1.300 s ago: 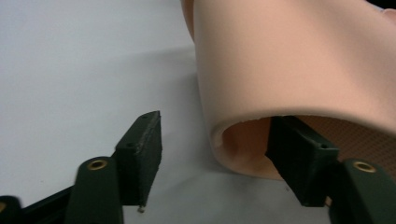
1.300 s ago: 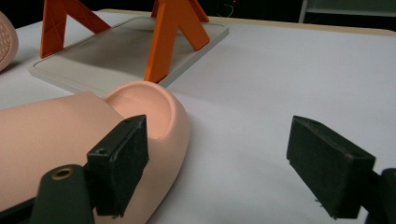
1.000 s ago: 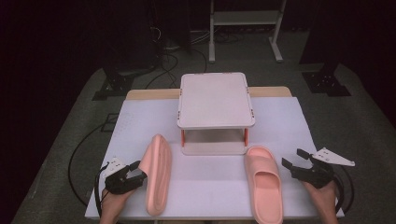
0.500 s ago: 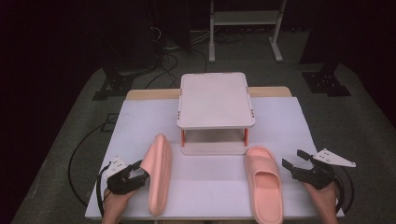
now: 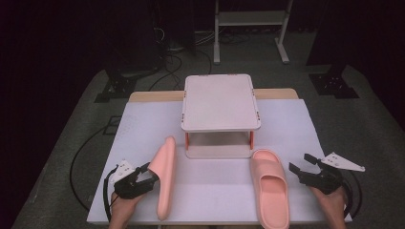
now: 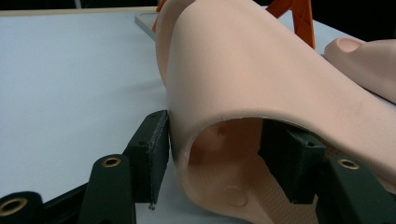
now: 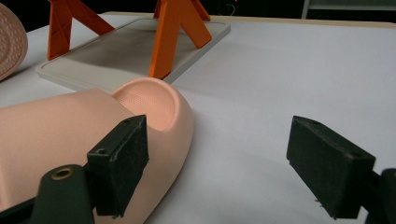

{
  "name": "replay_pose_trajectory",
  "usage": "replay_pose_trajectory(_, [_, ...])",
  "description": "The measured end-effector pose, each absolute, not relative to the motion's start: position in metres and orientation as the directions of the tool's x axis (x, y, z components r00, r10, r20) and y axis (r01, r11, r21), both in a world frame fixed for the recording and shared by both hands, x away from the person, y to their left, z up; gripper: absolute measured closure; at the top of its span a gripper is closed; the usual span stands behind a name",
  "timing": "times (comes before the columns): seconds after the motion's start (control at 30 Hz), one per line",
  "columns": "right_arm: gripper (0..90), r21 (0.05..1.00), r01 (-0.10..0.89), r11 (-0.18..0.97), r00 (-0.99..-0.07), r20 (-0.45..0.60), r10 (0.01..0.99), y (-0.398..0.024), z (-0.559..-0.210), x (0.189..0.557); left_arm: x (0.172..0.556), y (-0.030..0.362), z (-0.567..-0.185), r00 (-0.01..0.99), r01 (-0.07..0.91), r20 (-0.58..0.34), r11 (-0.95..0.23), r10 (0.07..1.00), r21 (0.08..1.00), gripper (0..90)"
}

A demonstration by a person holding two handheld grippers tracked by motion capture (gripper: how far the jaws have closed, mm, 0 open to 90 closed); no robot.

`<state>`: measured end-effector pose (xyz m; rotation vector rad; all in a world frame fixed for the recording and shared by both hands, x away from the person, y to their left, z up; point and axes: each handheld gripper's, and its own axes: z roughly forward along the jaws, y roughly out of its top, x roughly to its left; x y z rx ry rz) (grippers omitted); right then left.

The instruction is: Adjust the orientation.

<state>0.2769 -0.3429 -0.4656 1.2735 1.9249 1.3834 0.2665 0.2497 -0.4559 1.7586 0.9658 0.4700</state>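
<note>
The left gripper (image 5: pixel 143 179) has its jaws closed on the strap of the left slipper (image 5: pixel 164 177), 1 pad on the outside of the strap and 1 tucked inside the foot opening, as the left gripper view shows. That slipper is tipped up on its edge at the near left of the white table (image 5: pixel 143 129), its toe pointing toward the 2-tier rack (image 5: pixel 220 101) and its heel near the front edge.

The right gripper (image 5: pixel 305 171) stands wide and holds nothing. It sits just beside the outer side of the right slipper (image 5: pixel 270 191), which lies flat, sole down, toe toward the rack. In the right gripper view, 1 pad is close against that slipper's strap (image 7: pixel 56 126) and the other is well apart over bare table.

The work in hand looks like carrying the slippers to the rack, probably onto its lower shelf (image 5: pixel 217 151). To do it well, the grip should stay deep on the strap, since soft foam can squeeze out of a shallow pinch. The slipper should be lifted clear before it is turned flat, then fed in toe first between the orange posts (image 7: pixel 175 32) without knocking them.
</note>
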Motion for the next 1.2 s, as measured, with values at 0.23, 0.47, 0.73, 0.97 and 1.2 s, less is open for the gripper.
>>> replay_pose_trajectory(0.23, [20.2, 0.906, 0.418, 0.068, -0.475, 0.154, 0.867, -0.344, -0.466, 0.275, 0.267, 0.244, -0.455, 0.604, 0.377, -0.123, -0.147, 0.787, 0.915, 41.4])
replay_pose_trajectory(0.47, [20.2, 0.905, 0.421, 0.062, -0.476, 0.162, 0.865, -0.344, -0.466, 0.272, 0.268, 0.237, -0.452, 0.602, 0.358, -0.108, -0.146, 0.791, 0.922, 40.7])
replay_pose_trajectory(0.73, [20.2, 0.909, 0.41, 0.081, -0.495, 0.147, 0.856, -0.343, -0.461, 0.262, 0.277, 0.209, -0.45, 0.627, 0.348, -0.083, -0.184, 0.774, 0.919, 38.6])
replay_pose_trajectory(0.97, [20.0, 0.91, 0.406, 0.077, -0.517, 0.16, 0.841, -0.343, -0.46, 0.251, 0.279, 0.194, -0.455, 0.65, 0.357, -0.07, -0.223, 0.756, 0.907, 34.6])
replay_pose_trajectory(1.2, [19.4, 0.911, 0.402, 0.087, -0.549, 0.164, 0.819, -0.338, -0.46, 0.238, 0.278, 0.191, -0.46, 0.648, 0.365, -0.049, -0.253, 0.76, 0.896, 32.1])
